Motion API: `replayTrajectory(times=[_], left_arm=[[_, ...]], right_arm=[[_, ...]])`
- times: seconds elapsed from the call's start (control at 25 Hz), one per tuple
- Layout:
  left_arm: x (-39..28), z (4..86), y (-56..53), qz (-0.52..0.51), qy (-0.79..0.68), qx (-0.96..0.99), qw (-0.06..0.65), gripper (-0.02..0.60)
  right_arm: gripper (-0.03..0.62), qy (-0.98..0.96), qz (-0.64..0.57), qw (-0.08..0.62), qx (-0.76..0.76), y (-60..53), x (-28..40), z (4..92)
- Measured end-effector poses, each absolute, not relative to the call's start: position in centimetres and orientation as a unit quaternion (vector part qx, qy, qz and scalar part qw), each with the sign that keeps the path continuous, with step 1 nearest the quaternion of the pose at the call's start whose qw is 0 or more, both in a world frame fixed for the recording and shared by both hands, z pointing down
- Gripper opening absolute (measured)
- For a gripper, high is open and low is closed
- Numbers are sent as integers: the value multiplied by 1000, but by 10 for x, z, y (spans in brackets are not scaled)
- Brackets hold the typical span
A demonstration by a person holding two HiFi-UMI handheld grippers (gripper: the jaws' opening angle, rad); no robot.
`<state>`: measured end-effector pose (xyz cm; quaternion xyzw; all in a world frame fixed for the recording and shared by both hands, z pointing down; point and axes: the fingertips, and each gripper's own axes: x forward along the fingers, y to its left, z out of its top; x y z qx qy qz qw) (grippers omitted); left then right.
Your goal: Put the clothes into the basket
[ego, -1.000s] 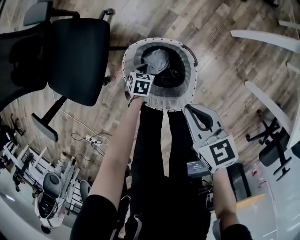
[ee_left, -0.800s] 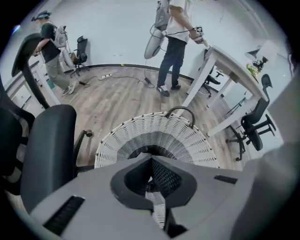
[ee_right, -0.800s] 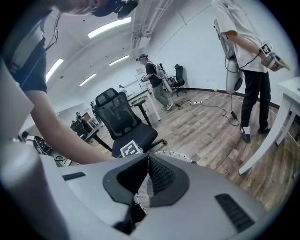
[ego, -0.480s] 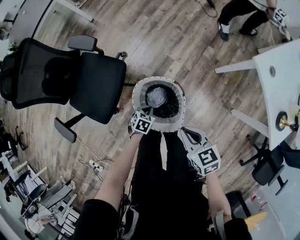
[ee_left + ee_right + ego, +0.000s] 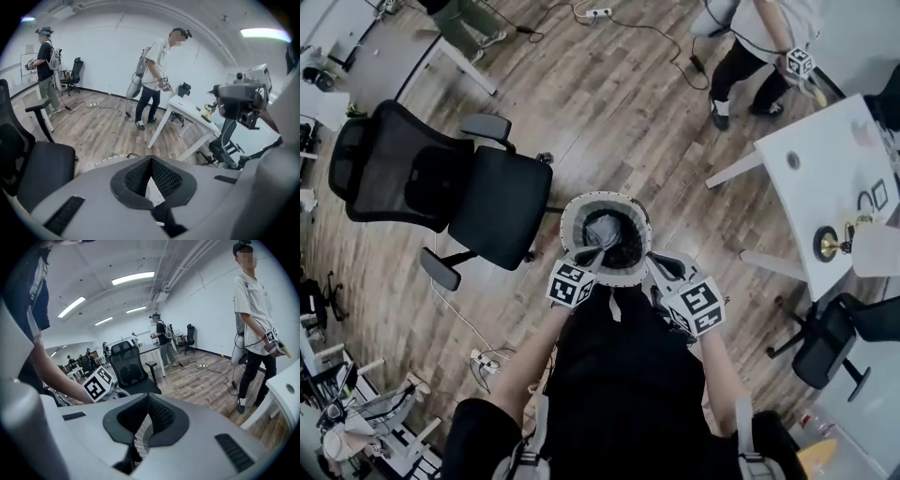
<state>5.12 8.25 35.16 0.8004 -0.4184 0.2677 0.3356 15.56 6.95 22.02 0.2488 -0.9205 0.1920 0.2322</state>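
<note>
- The clothes step is looking finished: a grey cloth [image 5: 605, 228] is lying crumpled inside the basket [image 5: 569, 225], at the centre of the head view, and no other clothes are showing on the wooden floor [image 5: 628, 112] around it.
- The left gripper [image 5: 584, 264] is sitting at the basket's lower-left edge, its fingers [image 5: 165, 178] clenched on a thin white strip that I am reading as the rim.
- The right gripper [image 5: 651, 266] is sitting at the lower-right edge, its fingers [image 5: 160, 414] clamped on a ribbed, striped band of the same rim.
- Judging by this two-sided hold, the person is handling the loaded basket itself; from above I cannot tell whether it is off the floor.
- The next move is calling for both grips staying level and tight, since a soft rim could fold or slip and tip the cloth out.
- The basket is round and woven-looking, pale outside and dark inside; the finger pads are black and mesh-textured.
- A black office chair [image 5: 497, 206] is standing just left of the basket.
</note>
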Motion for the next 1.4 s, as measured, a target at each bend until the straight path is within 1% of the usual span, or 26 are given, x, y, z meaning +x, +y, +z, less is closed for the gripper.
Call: replayTrajectory(times=[0.28,0.4,0.48,0.72,1.08,1.4], left_arm=[[73,233,93,172,-422,852,258,12],[75,196,91,138,-414,869,234,11],[81,181,95,124,-407,875,229,11],[105,163,105,101,-386,889,226,11],[117,162,113,113,-371,895,221,11],[120,163,114,112,-364,897,225,11]], right_arm=[[17,-935,171,205,231,84,154,180],[17,-940,165,205,219,79,156,174],[17,-942,166,201,214,80,167,175],[17,-945,153,171,232,82,208,156],[17,-949,147,138,240,93,216,142],[17,-948,145,131,251,93,220,138]])
